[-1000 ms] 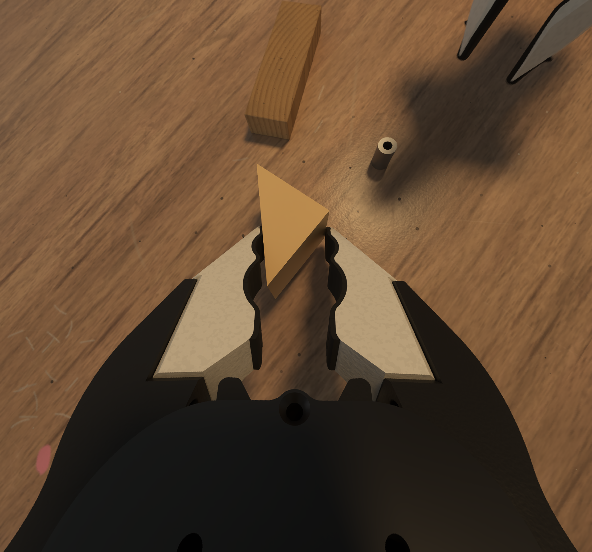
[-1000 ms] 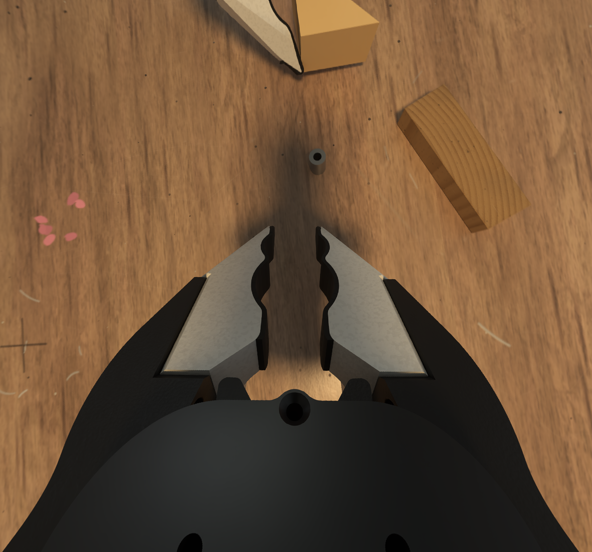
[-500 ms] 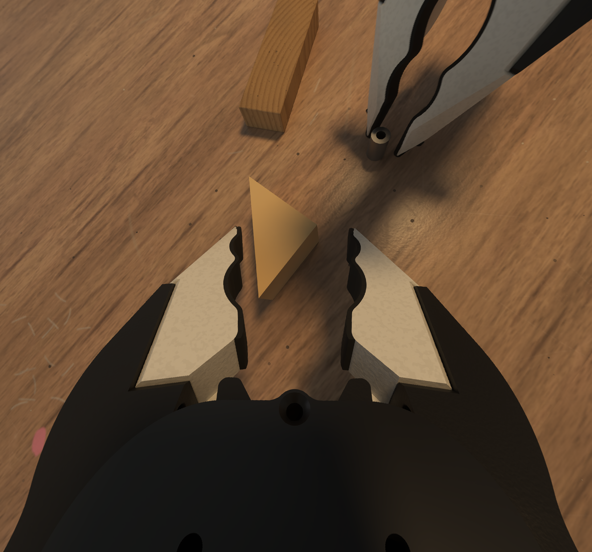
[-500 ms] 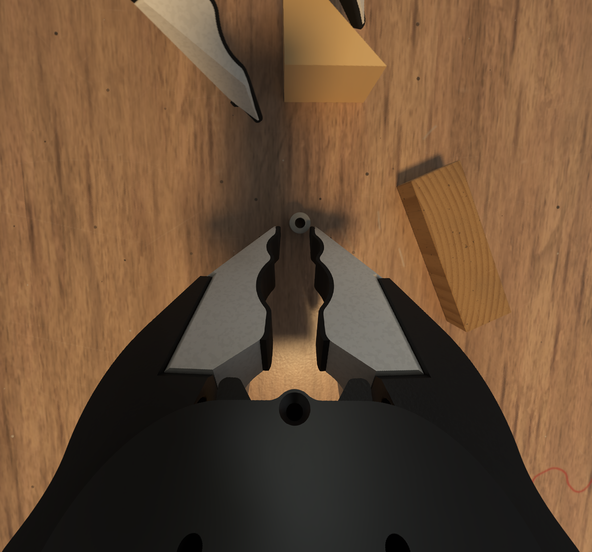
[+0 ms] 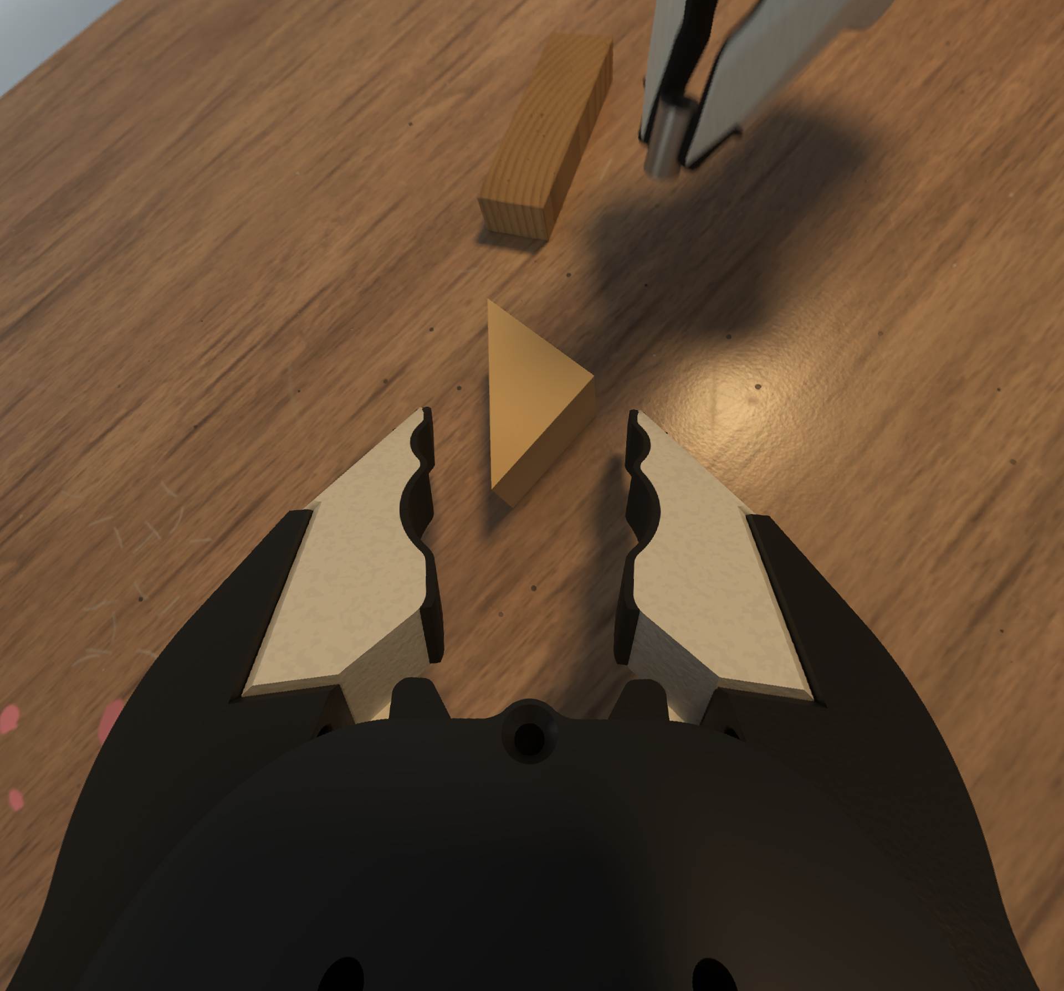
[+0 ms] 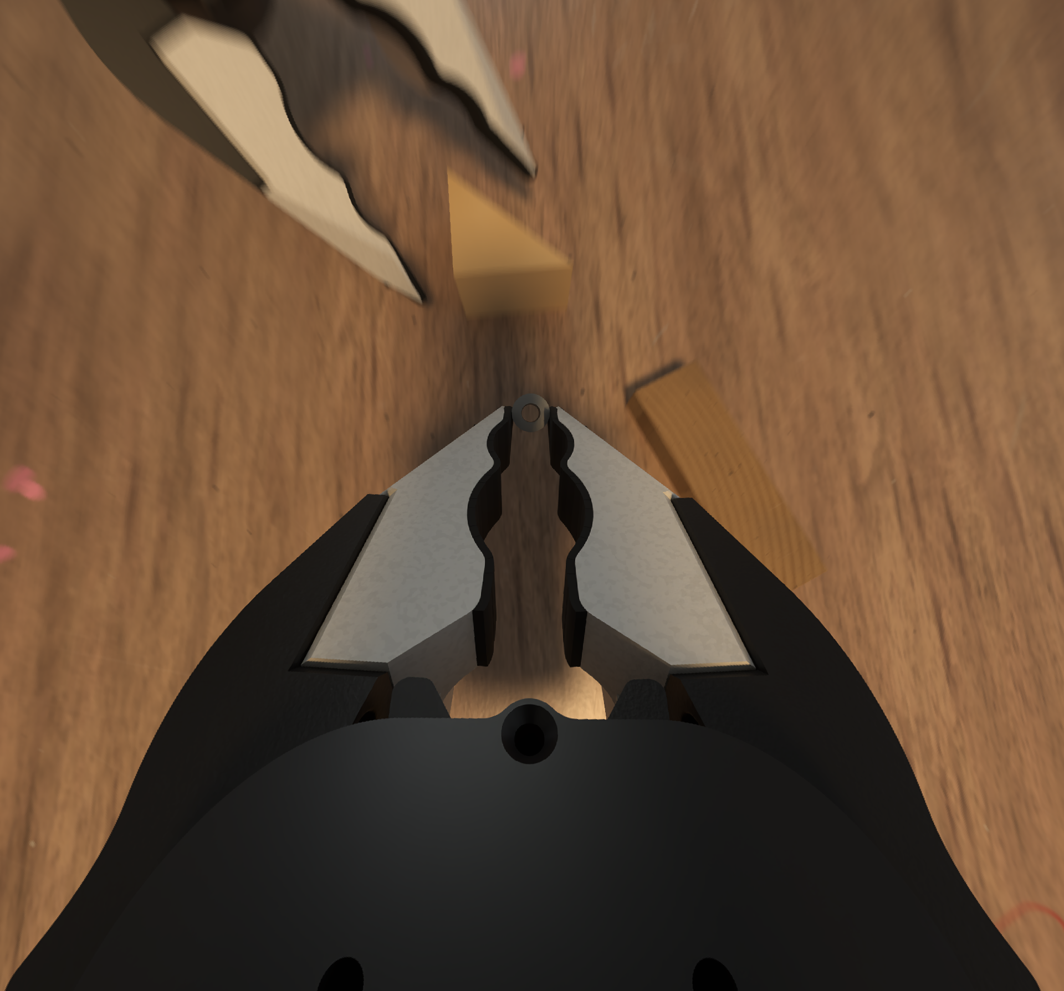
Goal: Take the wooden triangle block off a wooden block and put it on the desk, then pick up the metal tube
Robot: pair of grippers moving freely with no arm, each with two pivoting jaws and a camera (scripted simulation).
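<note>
The wooden triangle block lies flat on the desk, apart from the long wooden block. My left gripper is open above and just behind the triangle, not touching it. My right gripper is shut on the metal tube at its fingertips. In the left wrist view the right gripper holds the tube upright, lifted above the desk with its shadow below. The triangle and the long block also show in the right wrist view.
The brown wooden desk runs to an edge at the upper left in the left wrist view. The left gripper's beige fingers hang above the triangle in the right wrist view. Small pink flecks lie at the left.
The left gripper let go of the triangle, opened and rose away from it. The right gripper came down on the tube, closed on it and lifted it off the desk.
</note>
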